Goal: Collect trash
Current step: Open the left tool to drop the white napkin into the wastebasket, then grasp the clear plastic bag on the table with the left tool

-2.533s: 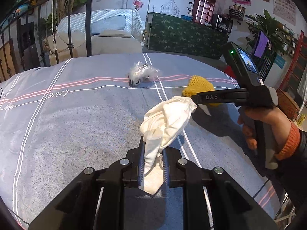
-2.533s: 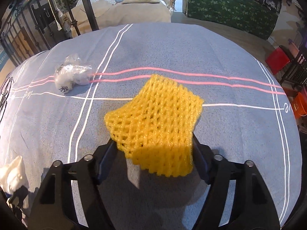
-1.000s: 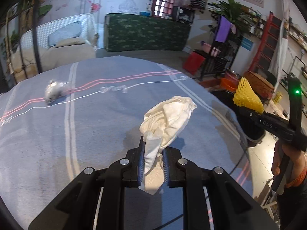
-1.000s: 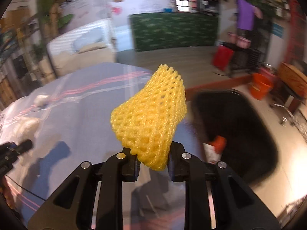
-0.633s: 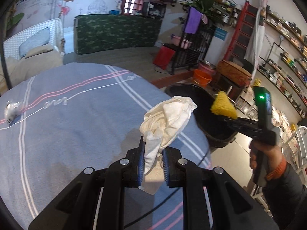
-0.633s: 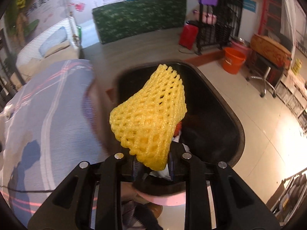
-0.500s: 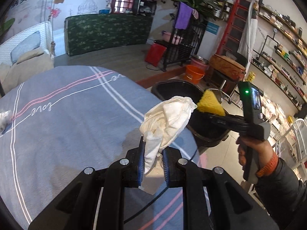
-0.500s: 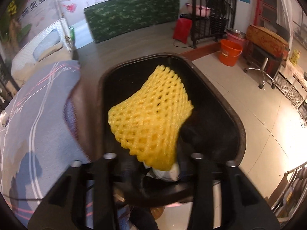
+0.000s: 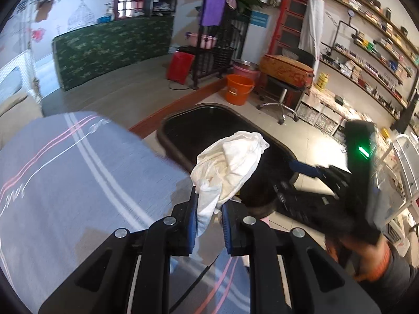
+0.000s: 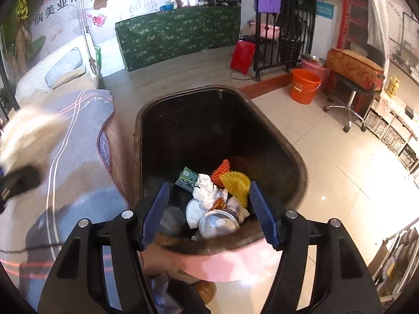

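Hanging over the black bin (image 10: 298,162) with its jaws spread wide and empty, the right gripper (image 10: 209,209) looks down on the yellow foam net (image 10: 235,183) lying among the rubbish inside. The left gripper (image 9: 208,209) is clamped on the crumpled white tissue (image 9: 230,162), which sits near the bed's (image 9: 65,183) corner, facing the bin's rim. To finish well, carry it past the rim — over the middle — before letting go.
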A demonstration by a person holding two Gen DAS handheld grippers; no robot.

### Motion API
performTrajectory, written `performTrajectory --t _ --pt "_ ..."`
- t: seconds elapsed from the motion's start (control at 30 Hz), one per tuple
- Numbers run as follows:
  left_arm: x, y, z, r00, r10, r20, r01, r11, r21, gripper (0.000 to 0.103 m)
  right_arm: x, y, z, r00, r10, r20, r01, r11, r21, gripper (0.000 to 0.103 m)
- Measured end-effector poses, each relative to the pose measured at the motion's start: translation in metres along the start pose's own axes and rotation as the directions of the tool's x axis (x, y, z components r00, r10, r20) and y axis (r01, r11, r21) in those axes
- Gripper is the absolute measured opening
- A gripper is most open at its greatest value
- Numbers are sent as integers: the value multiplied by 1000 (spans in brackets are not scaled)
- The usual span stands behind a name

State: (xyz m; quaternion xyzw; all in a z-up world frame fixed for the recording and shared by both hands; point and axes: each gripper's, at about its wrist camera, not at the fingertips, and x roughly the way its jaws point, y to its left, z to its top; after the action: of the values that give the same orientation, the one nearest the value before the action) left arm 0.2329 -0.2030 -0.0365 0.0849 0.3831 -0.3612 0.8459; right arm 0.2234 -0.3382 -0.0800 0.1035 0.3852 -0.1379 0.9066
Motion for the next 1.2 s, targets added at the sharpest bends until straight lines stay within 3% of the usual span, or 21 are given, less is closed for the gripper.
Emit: performTrajectory --t 0.43,0.73,0.77,0.83,0.87,0.9,1.2 --pt "95 -37 36 988 -56 -143 65 996 59 17 -45 -31 -38 999 -24 33 22 999 48 70" --pt "132 -43 36 974 -28 -225 46 996 75 20 -50 -43 -43 999 -2 33 -1 996 88 71" --pt "137 -43 39 972 -29 -235 47 996 70 27 -50 -44 -43 999 -1 32 -2 996 94 71" --pt "142 -41 40 969 -26 -244 41 997 58 50 -49 -45 -46 1000 -1 22 -2 994 108 71" --pt "142 -41 41 971 -17 -239 31 998 55 68 -49 -45 -46 1000 4 20 -6 994 112 71" --pt "141 -41 42 974 -9 -228 23 998 55 75 -47 -43 -45 1000 7 19 -9 994 113 71" --pt "133 -47 43 978 -8 -210 27 996 89 80 -53 -38 -44 999 11 33 -15 994 104 72"
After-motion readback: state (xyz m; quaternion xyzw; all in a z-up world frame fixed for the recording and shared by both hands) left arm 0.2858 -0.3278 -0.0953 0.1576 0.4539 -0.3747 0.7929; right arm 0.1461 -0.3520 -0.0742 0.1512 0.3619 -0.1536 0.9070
